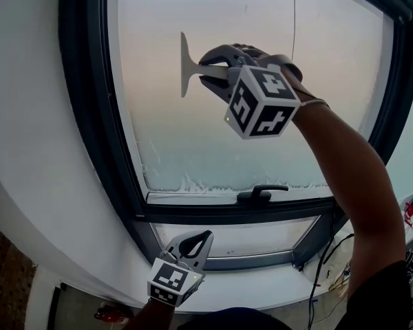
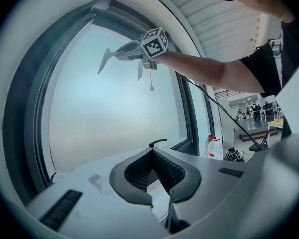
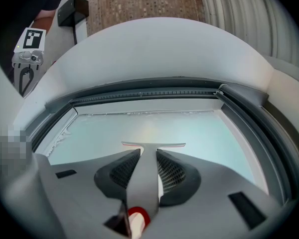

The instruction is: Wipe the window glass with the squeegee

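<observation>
**Right claw on squeegee at upper pane**

Right gripper (image 3: 145, 156) pinching the squeegee (image 3: 144, 180) by its grey handle, which runs straight out between the two ribbed pads; red end of the handle sits at the back of the claw. Blade crosswise at the tip, facing the window glass (image 1: 193, 136); whether it touches, cannot tell. In the head view the right gripper (image 1: 211, 71) is raised on an outstretched arm, squeegee (image 1: 185, 65) over the upper left part of the pane, blade upright. Glass frosted-looking, with a ragged white line along its bottom edge; dark window frame (image 1: 89, 115) around it; black window handle (image 1: 261, 193) on the lower rail. Left gripper (image 2: 152, 152) pressed together, nothing in it; it hangs low (image 1: 198, 238), below the lower rail.
</observation>
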`<move>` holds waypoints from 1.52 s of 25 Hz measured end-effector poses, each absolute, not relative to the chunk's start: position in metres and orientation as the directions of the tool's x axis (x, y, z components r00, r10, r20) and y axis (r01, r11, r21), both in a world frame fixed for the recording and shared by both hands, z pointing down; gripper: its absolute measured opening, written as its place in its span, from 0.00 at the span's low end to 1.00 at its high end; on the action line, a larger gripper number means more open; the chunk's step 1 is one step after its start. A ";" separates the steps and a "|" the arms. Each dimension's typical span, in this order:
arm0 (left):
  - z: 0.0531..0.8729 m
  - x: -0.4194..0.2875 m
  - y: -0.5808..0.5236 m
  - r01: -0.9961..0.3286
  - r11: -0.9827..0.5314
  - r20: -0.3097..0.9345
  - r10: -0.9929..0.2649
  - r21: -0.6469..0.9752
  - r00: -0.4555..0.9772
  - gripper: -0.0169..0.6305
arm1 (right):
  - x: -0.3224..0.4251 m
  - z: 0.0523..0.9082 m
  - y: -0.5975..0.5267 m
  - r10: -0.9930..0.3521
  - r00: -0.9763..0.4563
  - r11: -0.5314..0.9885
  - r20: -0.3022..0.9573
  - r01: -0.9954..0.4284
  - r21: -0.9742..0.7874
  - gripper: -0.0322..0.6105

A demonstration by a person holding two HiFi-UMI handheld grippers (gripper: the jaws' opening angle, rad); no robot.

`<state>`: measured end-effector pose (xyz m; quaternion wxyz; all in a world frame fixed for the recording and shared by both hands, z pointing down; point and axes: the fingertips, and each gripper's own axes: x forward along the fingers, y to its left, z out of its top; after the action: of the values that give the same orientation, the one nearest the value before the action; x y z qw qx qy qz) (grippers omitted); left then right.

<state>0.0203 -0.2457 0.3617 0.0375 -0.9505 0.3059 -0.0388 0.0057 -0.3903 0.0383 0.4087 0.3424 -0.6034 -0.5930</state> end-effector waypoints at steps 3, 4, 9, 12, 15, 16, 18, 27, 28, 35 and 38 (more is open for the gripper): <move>0.363 0.032 -0.243 -0.564 -0.821 0.058 -0.570 -0.092 0.820 0.03 | 0.027 0.038 -0.385 -0.909 -0.408 0.061 0.087 0.076 0.995 0.19; 0.363 0.035 -0.243 -0.560 -0.824 0.060 -0.565 -0.091 0.823 0.03 | 0.034 0.037 -0.383 -0.912 -0.400 0.061 0.087 0.077 0.995 0.19; 0.364 0.054 -0.240 -0.541 -0.837 0.065 -0.547 -0.085 0.835 0.03 | 0.071 0.033 -0.374 -0.929 -0.363 0.056 0.079 0.074 0.996 0.19; 0.364 0.065 -0.238 -0.527 -0.846 0.063 -0.532 -0.083 0.844 0.03 | 0.092 0.030 -0.369 -0.937 -0.339 0.055 0.078 0.077 0.995 0.19; 0.363 0.076 -0.236 -0.509 -0.856 0.058 -0.514 -0.086 0.856 0.03 | 0.113 0.028 -0.363 -0.946 -0.315 0.050 0.072 0.079 0.996 0.19; 0.363 0.080 -0.236 -0.504 -0.859 0.054 -0.509 -0.088 0.859 0.03 | 0.119 0.027 -0.361 -0.949 -0.306 0.048 0.070 0.079 0.996 0.19; 0.362 0.086 -0.236 -0.498 -0.863 0.051 -0.503 -0.088 0.863 0.03 | 0.132 0.025 -0.358 -0.955 -0.291 0.044 0.065 0.077 0.996 0.19; 0.358 0.112 -0.229 -0.476 -0.877 0.034 -0.479 -0.071 0.877 0.03 | 0.169 0.022 -0.348 -0.967 -0.248 0.040 0.054 0.061 0.997 0.19; 0.358 0.114 -0.228 -0.475 -0.877 0.033 -0.478 -0.070 0.878 0.03 | 0.173 0.022 -0.347 -0.968 -0.245 0.040 0.053 0.059 0.997 0.19; 0.368 0.118 -0.227 -0.468 -0.882 0.056 -0.471 -0.059 0.880 0.03 | 0.184 0.024 -0.345 -0.970 -0.235 0.045 0.056 0.051 0.998 0.19; 0.369 0.116 -0.228 -0.472 -0.880 0.057 -0.475 -0.061 0.878 0.03 | 0.184 0.025 -0.346 -0.971 -0.233 0.045 0.056 0.051 0.998 0.19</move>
<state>0.1161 -0.2279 0.3694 0.0225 -0.9688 0.2444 -0.0349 0.1844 -0.3458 0.0247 0.4614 0.4130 -0.5565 -0.5539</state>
